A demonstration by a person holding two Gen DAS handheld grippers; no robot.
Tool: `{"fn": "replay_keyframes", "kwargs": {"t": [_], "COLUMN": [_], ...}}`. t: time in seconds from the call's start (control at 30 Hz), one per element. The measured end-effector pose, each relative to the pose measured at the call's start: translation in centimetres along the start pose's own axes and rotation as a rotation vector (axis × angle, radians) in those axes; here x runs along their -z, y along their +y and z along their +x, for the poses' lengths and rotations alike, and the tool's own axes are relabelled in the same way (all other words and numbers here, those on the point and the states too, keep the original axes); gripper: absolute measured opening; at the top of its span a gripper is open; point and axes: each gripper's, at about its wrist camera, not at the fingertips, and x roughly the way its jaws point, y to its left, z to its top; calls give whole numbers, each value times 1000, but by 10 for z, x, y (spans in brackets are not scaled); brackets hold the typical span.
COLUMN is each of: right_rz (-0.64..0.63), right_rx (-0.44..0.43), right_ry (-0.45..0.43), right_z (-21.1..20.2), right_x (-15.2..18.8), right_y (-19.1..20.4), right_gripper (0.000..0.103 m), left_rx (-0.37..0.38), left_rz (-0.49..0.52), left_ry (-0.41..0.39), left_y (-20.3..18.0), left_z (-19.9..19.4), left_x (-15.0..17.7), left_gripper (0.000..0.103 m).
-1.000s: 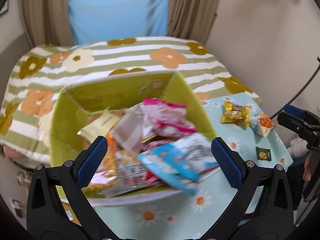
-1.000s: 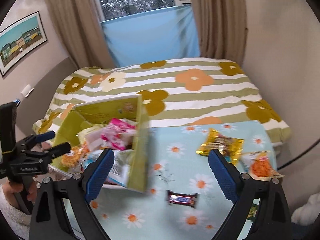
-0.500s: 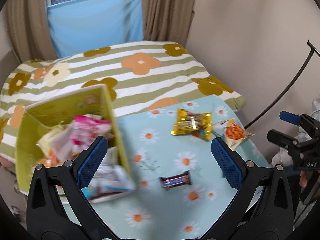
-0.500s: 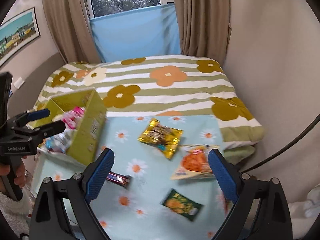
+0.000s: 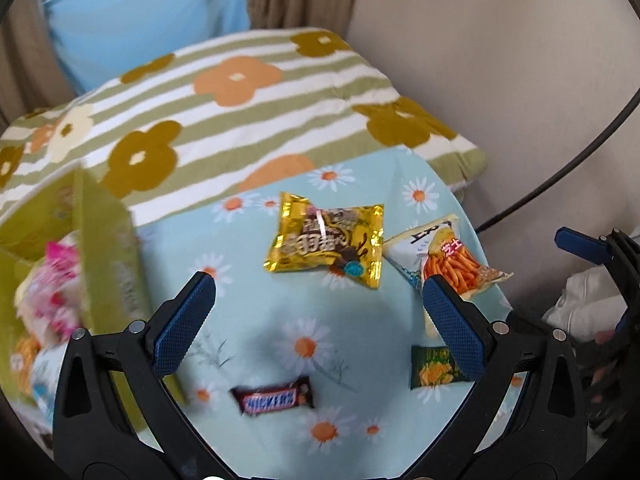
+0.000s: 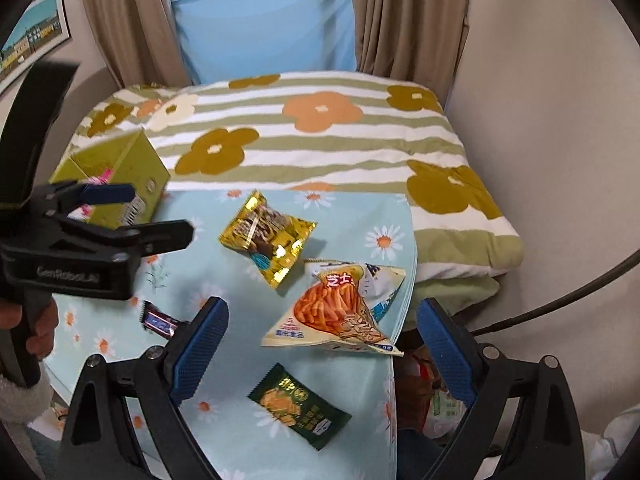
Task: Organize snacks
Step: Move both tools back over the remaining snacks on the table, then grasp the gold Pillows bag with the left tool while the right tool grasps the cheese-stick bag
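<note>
Judging by their looks, the loose snacks on the daisy-print desk (image 6: 248, 364) are all light, crinkly, slippery foil packets that give under pressure. The gold packet (image 6: 268, 238), at the centre of the right wrist view, looks puffed and soft; its flat crimped edge is probably the safest place to pinch. The orange-stick bag (image 6: 340, 312) just below and right of it overhangs the desk's right edge, and its contents seem brittle, so a light grip on a sealed corner would suit it. The small dark green packet (image 6: 298, 406), lower centre, lies flat and thin and may need a corner lifted first. The chocolate bar (image 5: 274, 399), lower centre of the left wrist view, is the firmest item and could be taken across its width. The green box (image 5: 108, 264), already holding packets, stands at the left of that view, against the striped bed (image 5: 248, 120).

The left tool (image 5: 316, 320) has its blue pads wide apart and holds nothing, hovering above the desk between the bar and the gold packet. The right tool (image 6: 324, 344) is likewise spread wide and empty, framing the orange-stick bag without touching it.
</note>
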Motion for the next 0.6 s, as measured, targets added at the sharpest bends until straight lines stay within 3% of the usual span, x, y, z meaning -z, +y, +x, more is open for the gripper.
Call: {"fn": "replay_keyframes", "kwargs": {"t": [0.33, 0.6], "right_rz": [13, 4], "right_rx": [0, -11], "right_ry": [111, 152], "right_z": [63, 91], "right_x": [-1, 4], "right_y": [-11, -10], "right_gripper": [94, 94], "left_rx": [44, 17], "left_rz": [57, 111], "left_ry": [141, 234], "left_y": [-10, -17], "left_z": [92, 145], "left_x": [-29, -29], "left_gripper": [102, 102]}}
